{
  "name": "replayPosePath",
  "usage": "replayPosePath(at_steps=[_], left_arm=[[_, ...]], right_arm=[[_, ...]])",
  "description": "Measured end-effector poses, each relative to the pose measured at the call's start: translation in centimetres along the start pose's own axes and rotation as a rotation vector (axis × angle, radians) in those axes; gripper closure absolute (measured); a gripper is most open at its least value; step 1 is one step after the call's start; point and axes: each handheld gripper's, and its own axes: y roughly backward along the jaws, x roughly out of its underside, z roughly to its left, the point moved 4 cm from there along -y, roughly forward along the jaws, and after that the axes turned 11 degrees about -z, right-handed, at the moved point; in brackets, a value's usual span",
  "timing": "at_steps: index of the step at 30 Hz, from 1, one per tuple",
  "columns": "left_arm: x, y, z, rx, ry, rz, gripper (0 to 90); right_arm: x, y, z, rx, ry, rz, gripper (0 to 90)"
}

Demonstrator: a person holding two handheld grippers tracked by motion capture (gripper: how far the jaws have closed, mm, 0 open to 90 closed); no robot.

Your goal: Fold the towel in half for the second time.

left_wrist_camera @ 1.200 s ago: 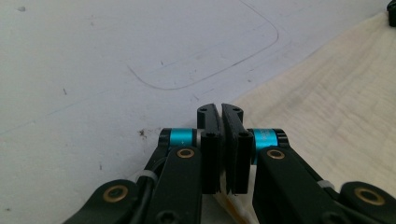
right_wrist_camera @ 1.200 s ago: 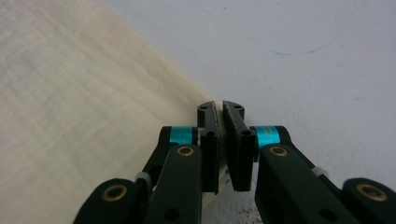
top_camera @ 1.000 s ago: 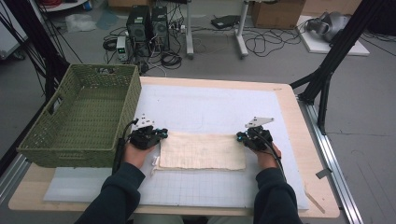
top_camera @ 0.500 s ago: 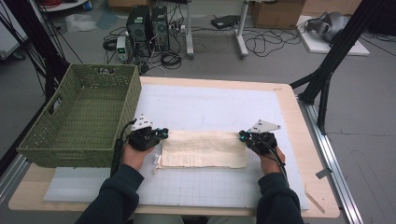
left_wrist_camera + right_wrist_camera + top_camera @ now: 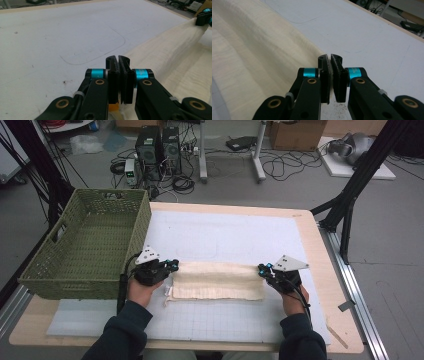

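Cream ribbed cloth (image 5: 217, 280), folded into a long band, is pinched by left tongs (image 5: 172, 265) and right tongs (image 5: 261, 268).

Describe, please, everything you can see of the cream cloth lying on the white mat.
The cloth is cream, soft and finely ribbed, like a woven towel. It lies folded into a long, low rectangle across the near middle of the white mat, with layered edges showing at its near left corner. The left gripper is shut on its far left corner and the right gripper is shut on its far right corner, so the far edge runs stretched between them, slightly raised into a ridge.
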Motion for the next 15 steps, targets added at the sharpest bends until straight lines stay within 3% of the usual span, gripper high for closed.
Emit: replayPosePath(at_steps=[3, 7, 13, 15], left_arm=[[-0.2, -0.6, 0.4, -0.027, -0.013, -0.025, 86.3], [-0.3, -1.6, 1.0, -0.070, 0.000, -0.026, 86.3], [1.4, -2.7, 2.2, -0.136, 0.052, 0.086, 84.2], [1.5, -2.8, 2.7, -0.194, 0.076, 0.100, 72.9]], right_arm=[[-0.1, -0.3, -0.3, 0.015, -0.011, -0.014, 86.2], [-0.5, -1.4, -0.9, 0.039, -0.024, 0.001, 86.1], [0.7, -3.6, -1.2, 0.032, -0.042, 0.128, 85.9], [1.1, -4.1, -1.3, 0.034, -0.061, 0.160, 85.7]])
